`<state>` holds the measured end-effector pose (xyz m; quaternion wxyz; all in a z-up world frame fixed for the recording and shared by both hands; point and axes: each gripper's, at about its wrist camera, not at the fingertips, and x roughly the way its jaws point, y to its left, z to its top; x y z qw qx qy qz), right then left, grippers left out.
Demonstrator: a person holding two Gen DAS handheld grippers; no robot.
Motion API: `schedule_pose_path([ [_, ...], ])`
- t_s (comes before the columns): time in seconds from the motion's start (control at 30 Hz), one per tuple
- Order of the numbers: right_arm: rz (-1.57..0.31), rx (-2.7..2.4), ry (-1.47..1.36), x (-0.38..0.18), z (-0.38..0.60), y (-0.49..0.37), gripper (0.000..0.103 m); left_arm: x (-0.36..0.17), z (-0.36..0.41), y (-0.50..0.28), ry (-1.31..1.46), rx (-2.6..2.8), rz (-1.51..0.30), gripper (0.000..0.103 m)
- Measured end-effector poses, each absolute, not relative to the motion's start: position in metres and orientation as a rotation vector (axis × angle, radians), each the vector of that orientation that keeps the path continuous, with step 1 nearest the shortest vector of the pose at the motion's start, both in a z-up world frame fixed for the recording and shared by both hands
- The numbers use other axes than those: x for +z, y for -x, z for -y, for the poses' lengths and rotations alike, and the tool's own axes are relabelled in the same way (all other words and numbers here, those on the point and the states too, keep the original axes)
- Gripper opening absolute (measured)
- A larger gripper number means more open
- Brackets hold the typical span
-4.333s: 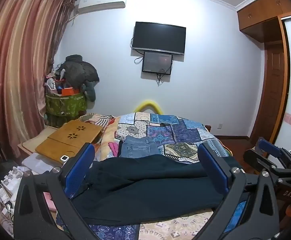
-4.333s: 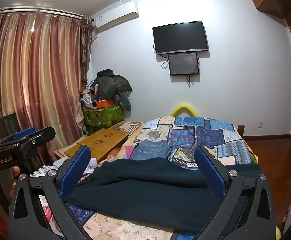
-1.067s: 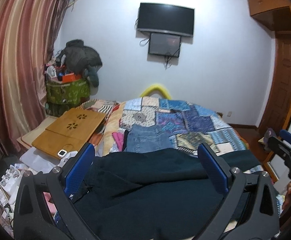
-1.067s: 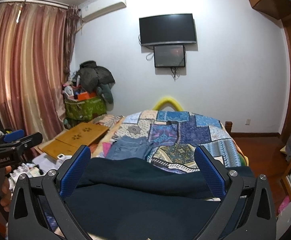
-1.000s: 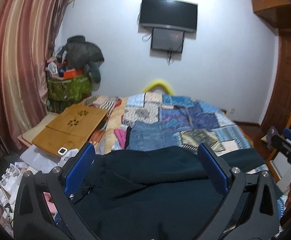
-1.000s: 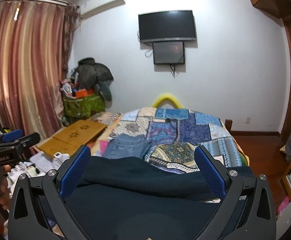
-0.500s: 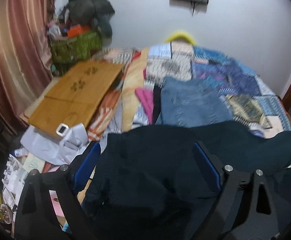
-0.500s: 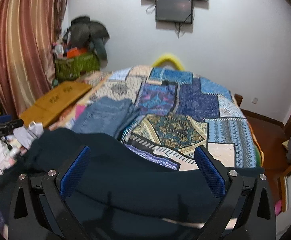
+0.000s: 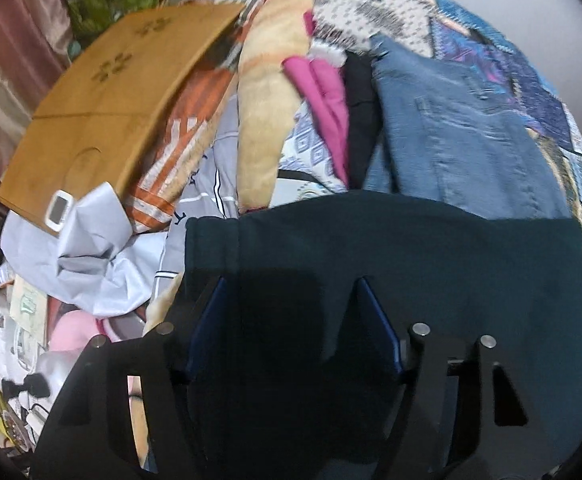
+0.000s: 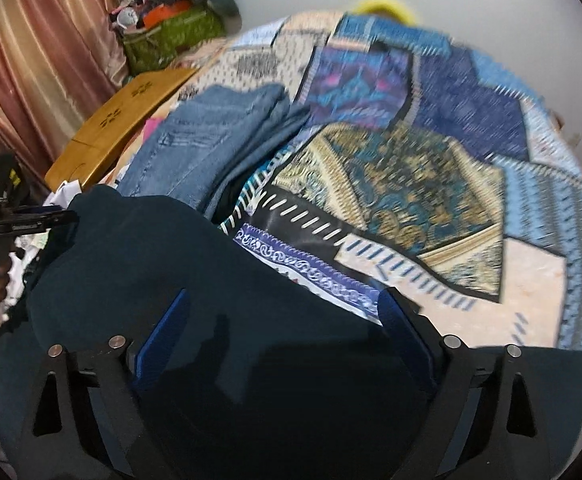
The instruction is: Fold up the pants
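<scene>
Dark teal pants lie across the near end of a patchwork bed and fill the lower half of both views. My left gripper hovers low over the pants near their left end, jaws open with dark cloth between the blue pads. My right gripper is over the pants further right, jaws open wide, the right pad at the cloth's far edge. The left gripper also shows at the far left of the right wrist view.
Folded blue jeans lie just beyond the pants, with pink and black garments beside them. A wooden lap desk and crumpled grey cloth sit to the left. The patchwork quilt spreads to the right.
Both grippers have tipped down and dropped towards the pants; the wall and TV have left the views. The left jaws have narrowed but remain open.
</scene>
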<state>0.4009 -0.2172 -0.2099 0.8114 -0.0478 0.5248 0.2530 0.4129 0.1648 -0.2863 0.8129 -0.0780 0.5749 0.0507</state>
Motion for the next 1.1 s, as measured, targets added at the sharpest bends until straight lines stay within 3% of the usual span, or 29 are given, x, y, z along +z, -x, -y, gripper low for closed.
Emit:
schedule_pose_path([
  [0.13, -1.177, 0.589, 0.127, -0.224, 0.201, -0.414, 0.091, -0.305, -0.169, -0.426, 0.206, 0.065, -1.269, 0.064],
  [0.2, -1.221, 0.616, 0.100, -0.233, 0.193, -0.420, 0.091, -0.305, -0.173, -0.427, 0.254, 0.030, -1.264, 0.048],
  [0.37, -1.217, 0.646, 0.108, -0.248, 0.174, -0.417, 0.083, -0.305, -0.175, -0.425, 0.241, 0.045, -1.263, 0.023],
  [0.4, -1.215, 0.651, 0.094, -0.249, 0.176, -0.417, 0.080, -0.305, -0.175, -0.424, 0.242, 0.045, -1.260, 0.020],
  [0.5, -1.208, 0.662, 0.059, -0.250, 0.181, -0.414, 0.058, -0.299, -0.171, -0.422, 0.209, 0.058, -1.247, 0.010],
  [0.53, -1.204, 0.648, 0.069, -0.249, 0.182, -0.411, 0.044, -0.297, -0.169, -0.421, 0.191, 0.066, -1.240, 0.008],
  [0.63, -1.192, 0.647, 0.099, -0.245, 0.181, -0.403, 0.019, -0.286, -0.162, -0.418, 0.131, 0.092, -1.214, 0.006],
  [0.73, -1.152, 0.632, 0.126, -0.233, 0.180, -0.397, 0.014, -0.266, -0.158, -0.412, 0.088, 0.110, -1.165, 0.005],
  [1.1, -0.821, 0.506, 0.168, -0.126, 0.190, -0.388, 0.011, -0.142, -0.160, -0.387, 0.087, 0.124, -0.882, 0.005],
])
